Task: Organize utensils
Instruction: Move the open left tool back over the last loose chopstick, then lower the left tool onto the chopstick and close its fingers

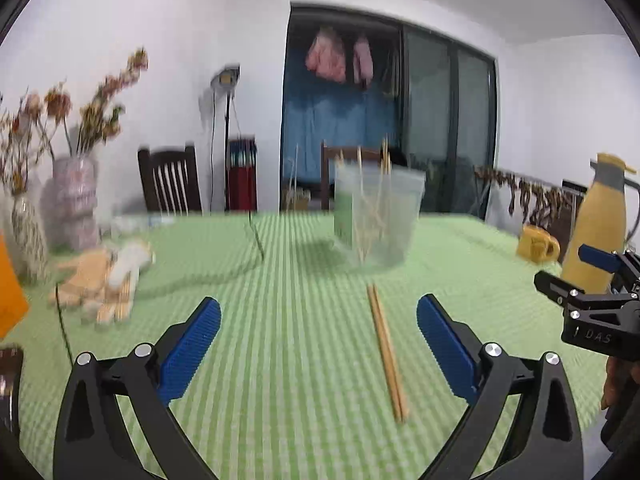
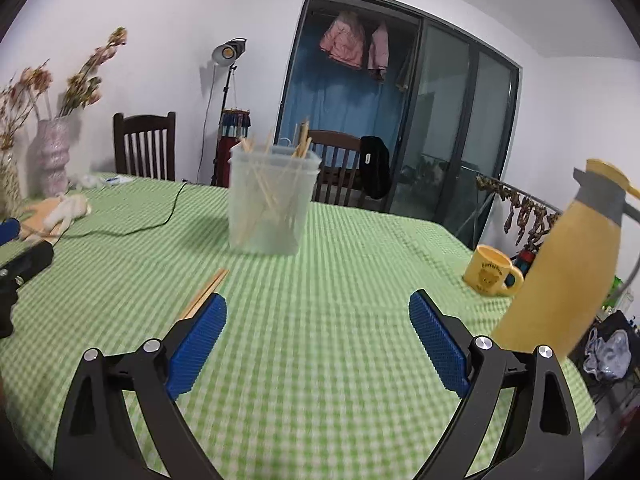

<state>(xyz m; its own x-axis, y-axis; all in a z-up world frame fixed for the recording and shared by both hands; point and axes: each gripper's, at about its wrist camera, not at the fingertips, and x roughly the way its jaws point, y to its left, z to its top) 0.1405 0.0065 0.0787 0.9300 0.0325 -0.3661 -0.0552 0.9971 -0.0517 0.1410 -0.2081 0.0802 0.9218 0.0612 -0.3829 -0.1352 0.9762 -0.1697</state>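
Where the green checked table (image 2: 320, 360) spreads widest: clear container (image 2: 272, 200), upright, already stocked with sticks, light enough to tip if bumped; left gripper (image 1: 319, 344) and right gripper (image 2: 318, 338), both spread wide, empty; loose chopstick pair (image 1: 387, 354) flat between them, thin, likely to roll or split under a pinch
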